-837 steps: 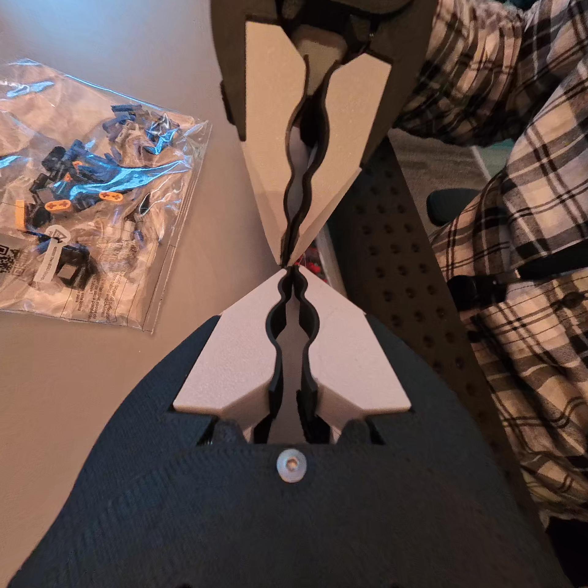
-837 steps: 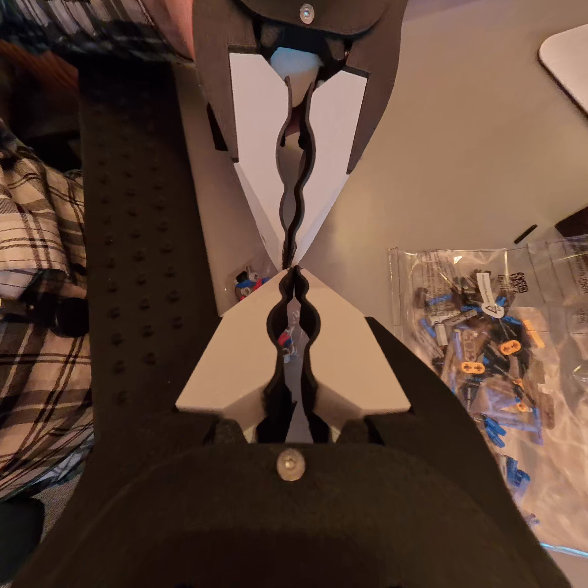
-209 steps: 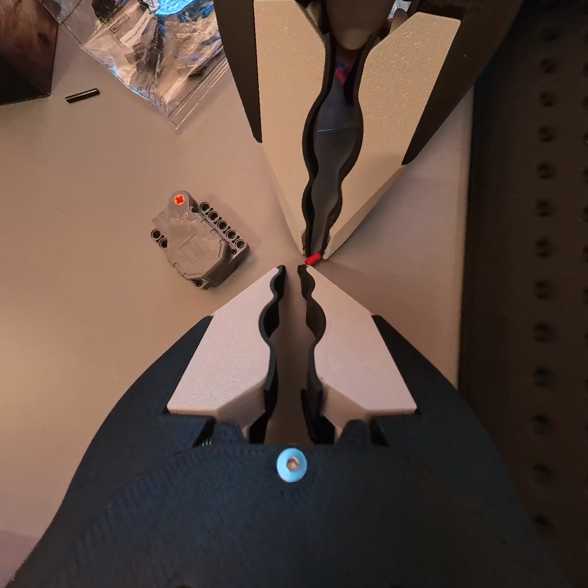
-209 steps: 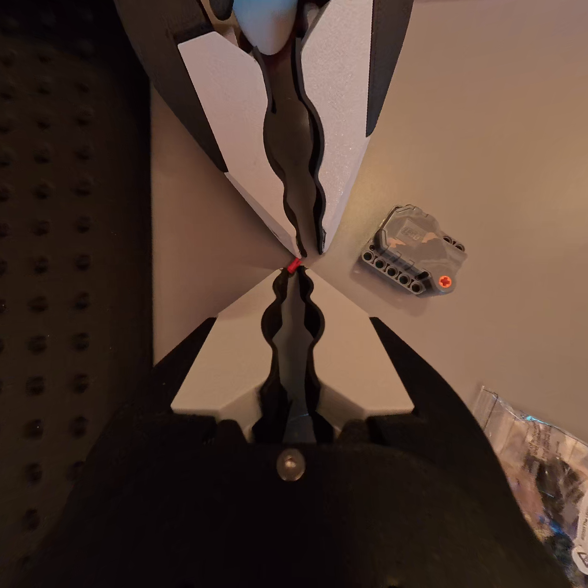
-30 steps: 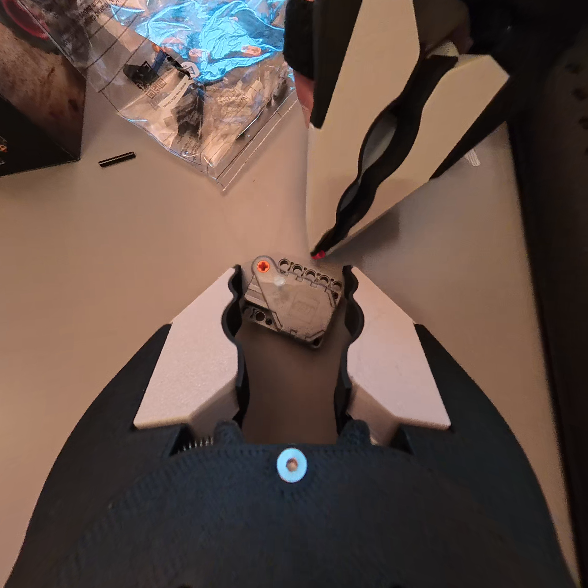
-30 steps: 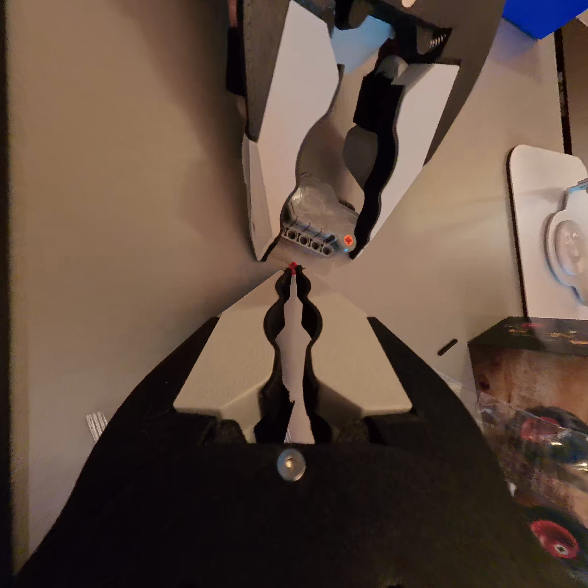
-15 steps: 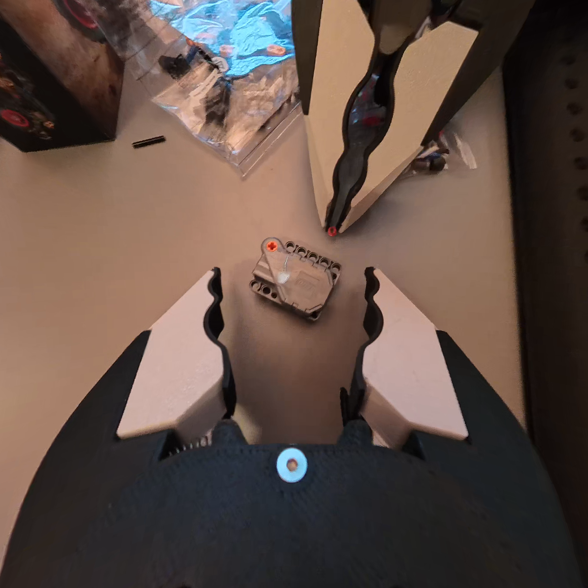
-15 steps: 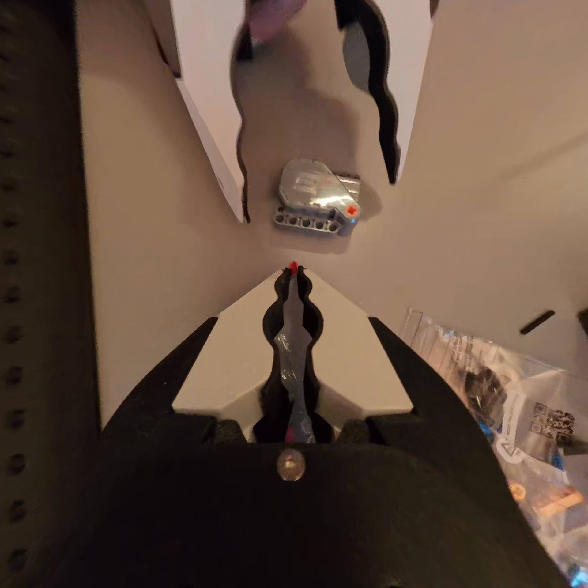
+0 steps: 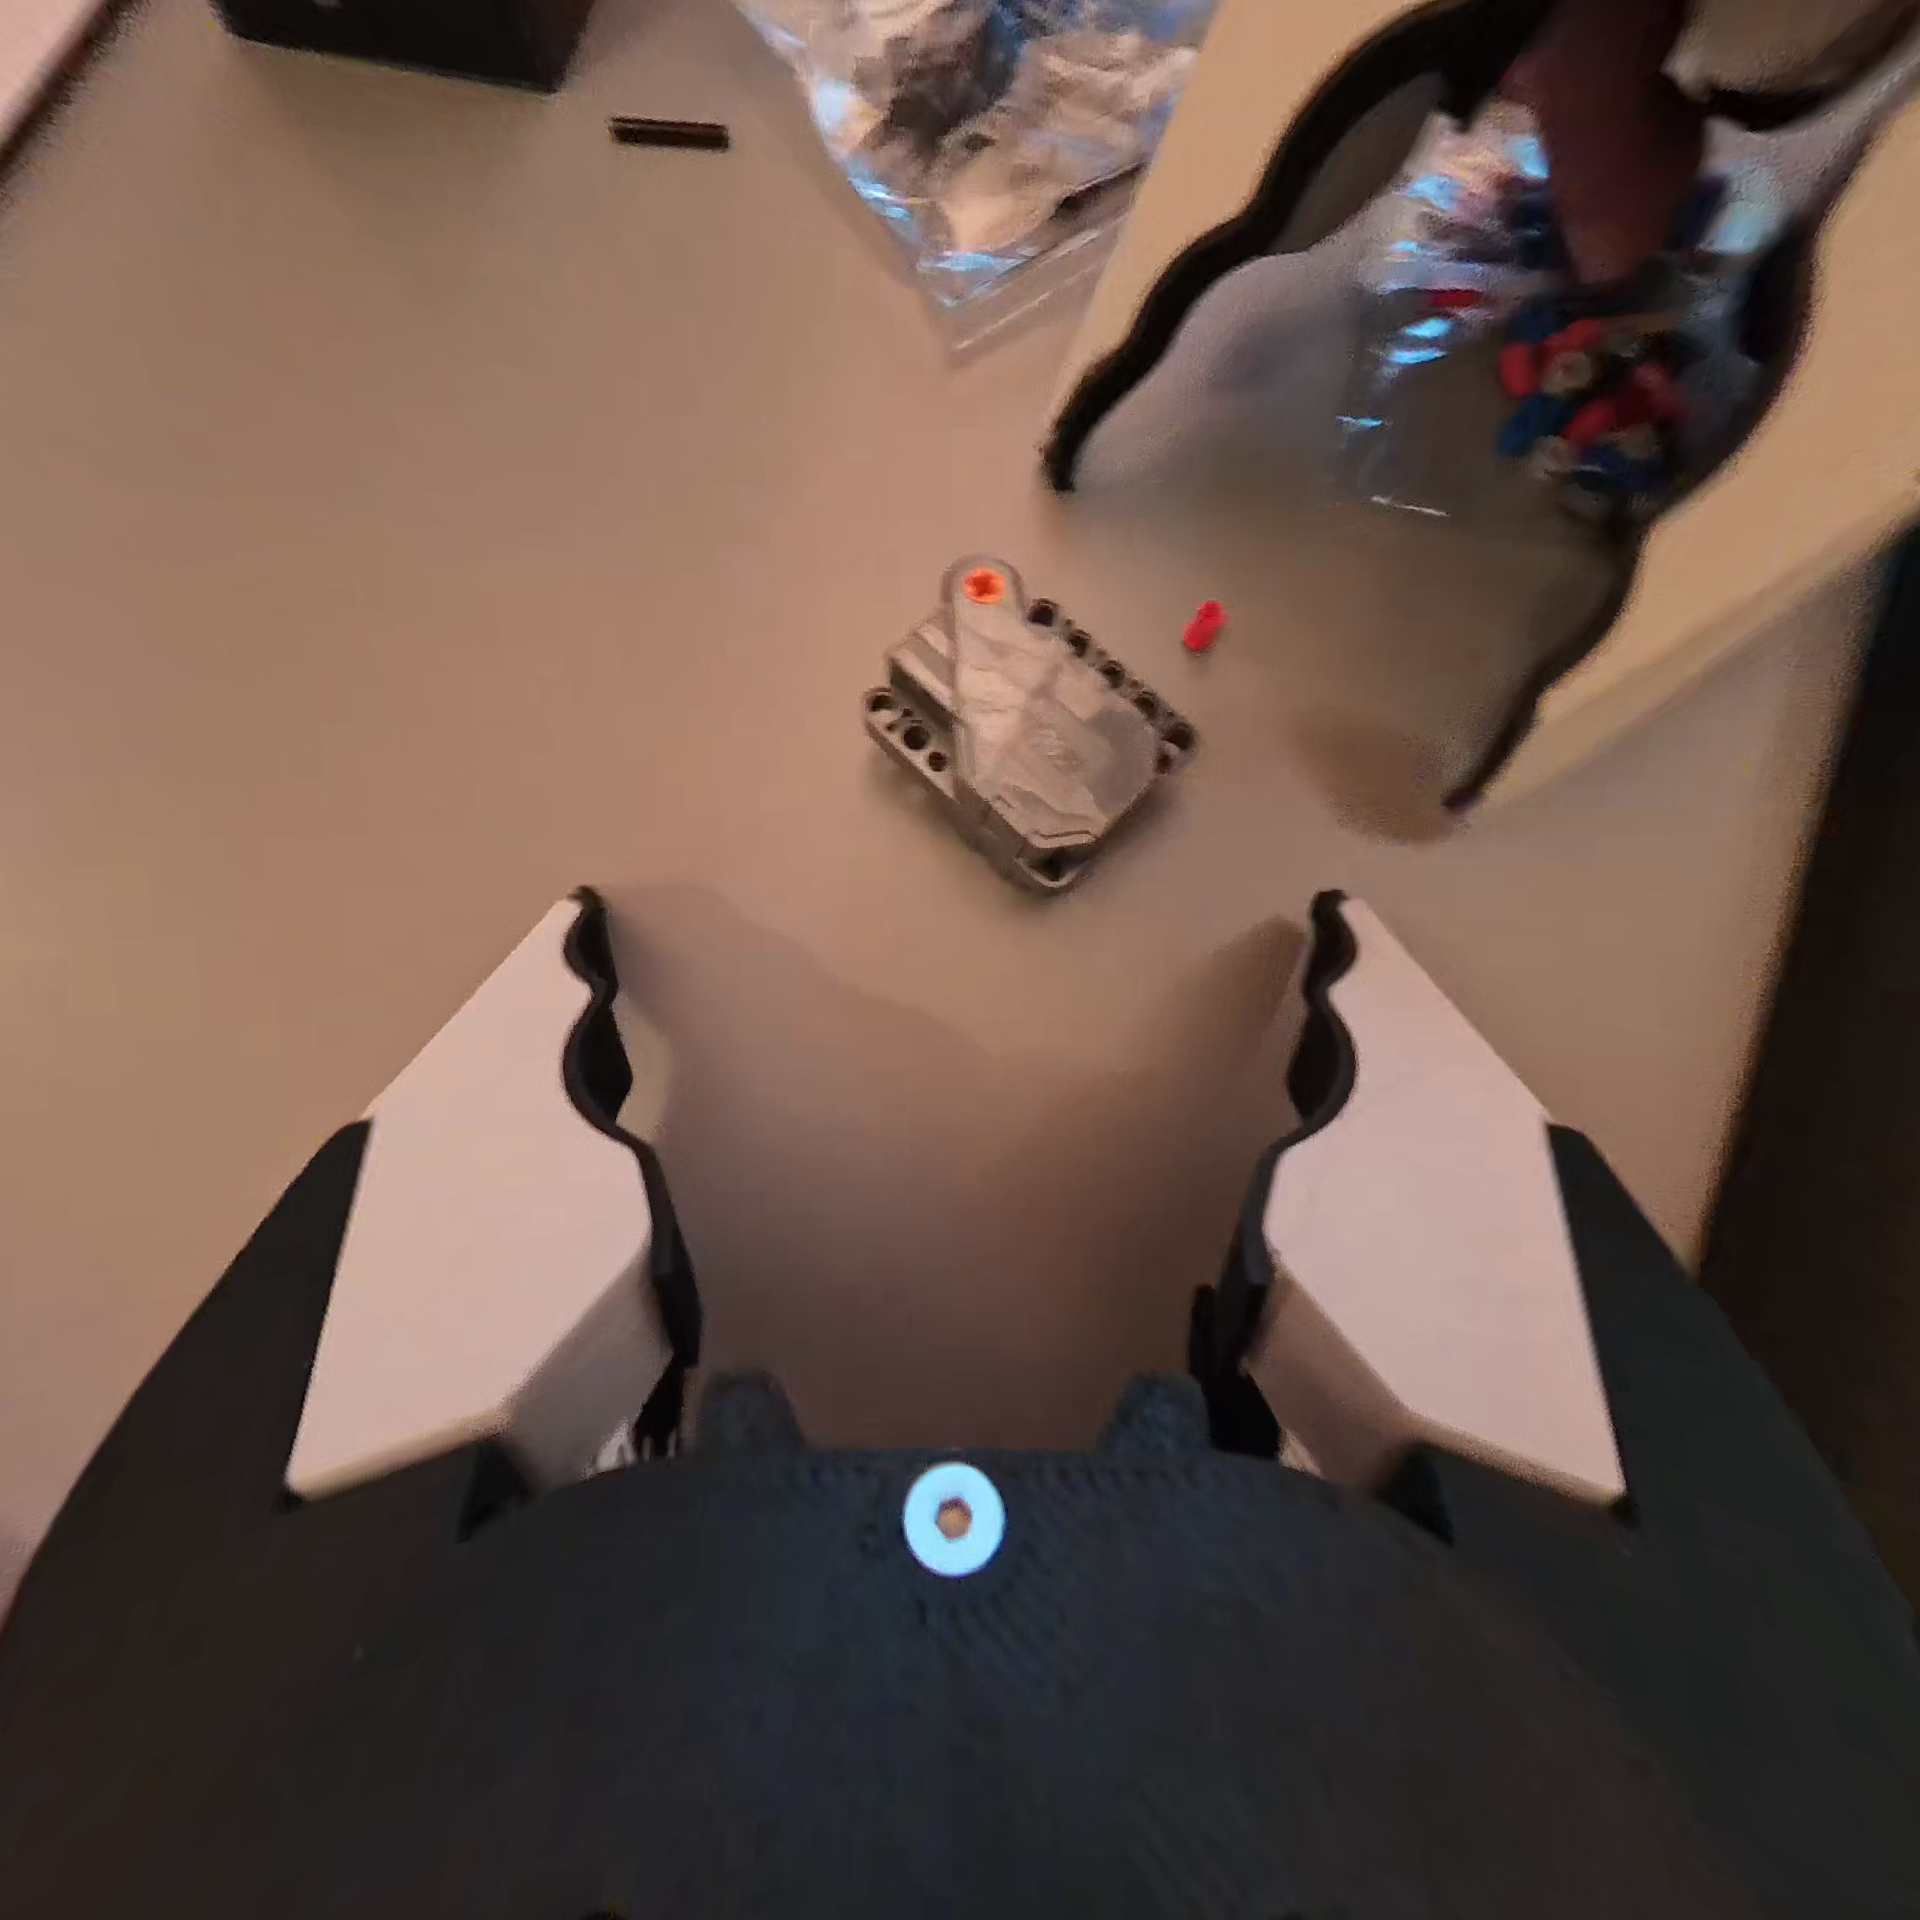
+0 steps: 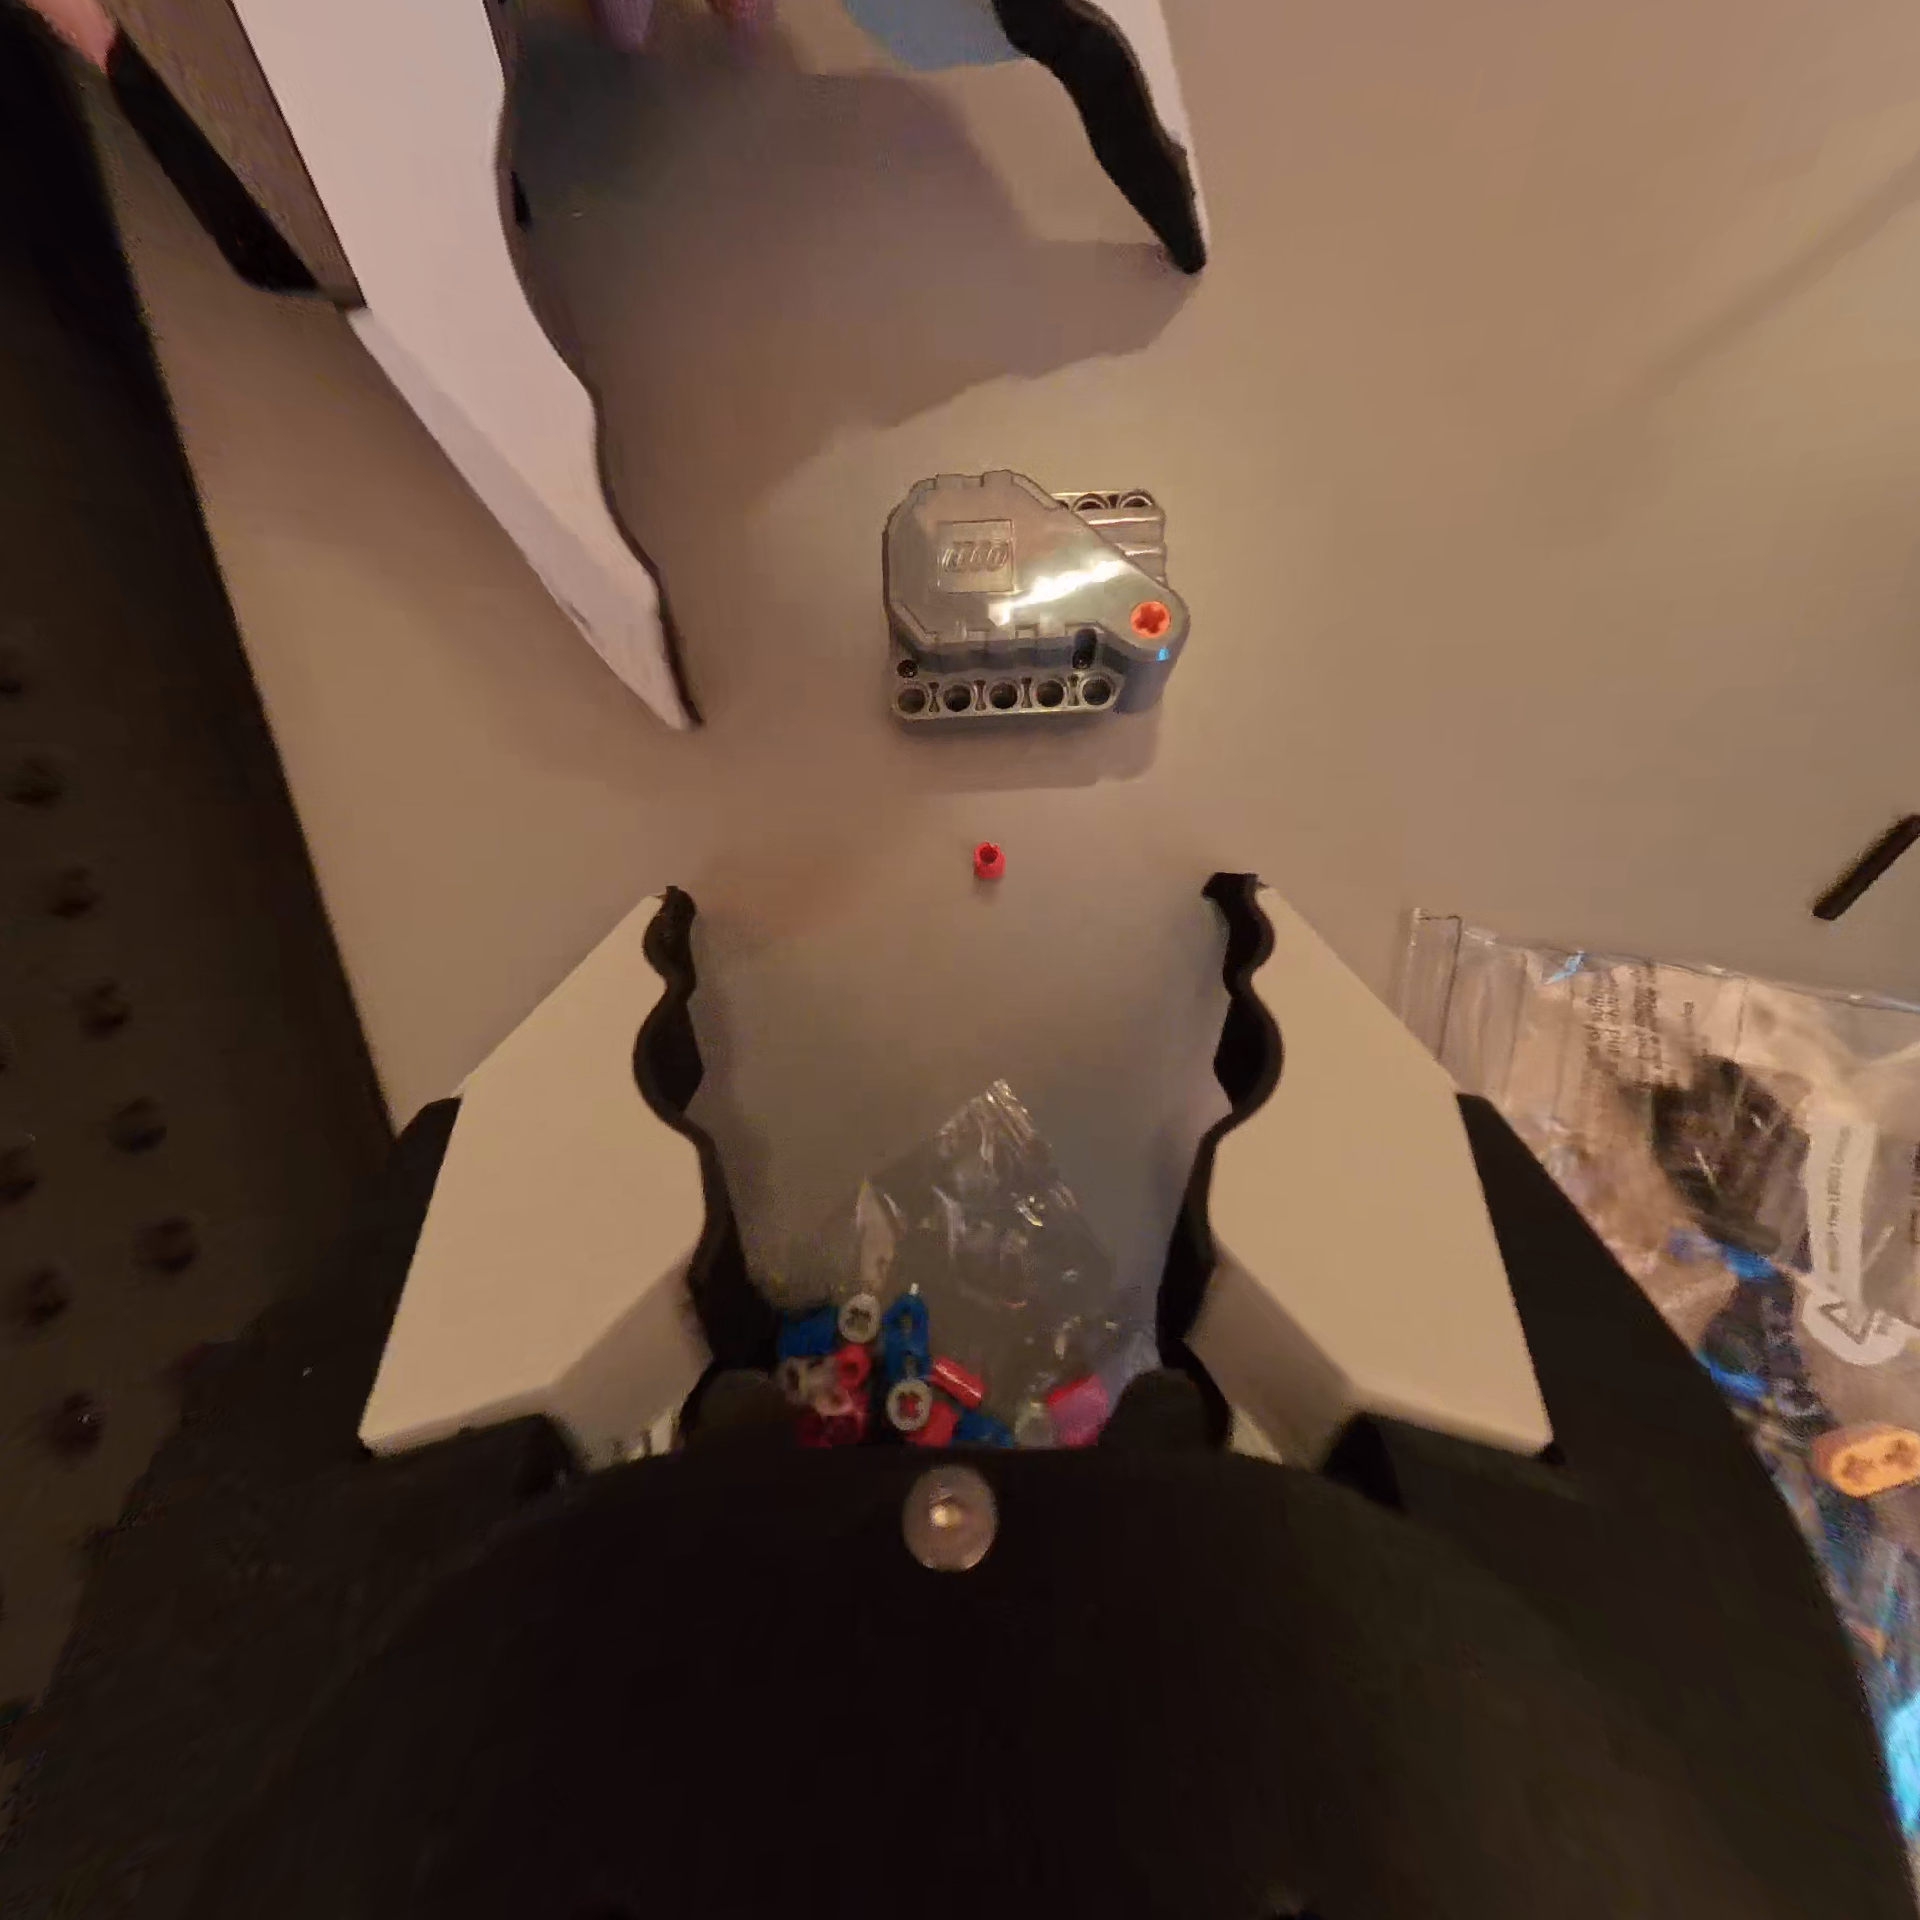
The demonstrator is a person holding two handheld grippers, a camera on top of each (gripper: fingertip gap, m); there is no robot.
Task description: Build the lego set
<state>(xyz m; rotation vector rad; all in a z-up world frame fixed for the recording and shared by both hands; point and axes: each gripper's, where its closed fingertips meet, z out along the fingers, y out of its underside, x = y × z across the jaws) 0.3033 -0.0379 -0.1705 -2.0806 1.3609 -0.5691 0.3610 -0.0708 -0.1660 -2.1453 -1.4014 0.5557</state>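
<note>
1. Left wrist view: the left gripper hovers over the beige desk with its fingers spread wide and nothing between them.
2. A grey lego motor block with an orange axle hole lies flat on the desk just ahead of those fingers, touching neither.
3. A small red pin lies loose on the desk just beside the block, on its far right side.
4. The right gripper reaches in from the upper right, blurred, its fingers also wide apart and empty.
5. Right wrist view: the right gripper's own fingers stand wide, and the red pin sits on the desk between the tips and the motor block.
6. A small clear bag of red and blue pieces lies under the gripper's base; a larger bag of parts lies to the right, with a black axle near it.
7. A dark pegboard panel borders the desk on the left.
</note>
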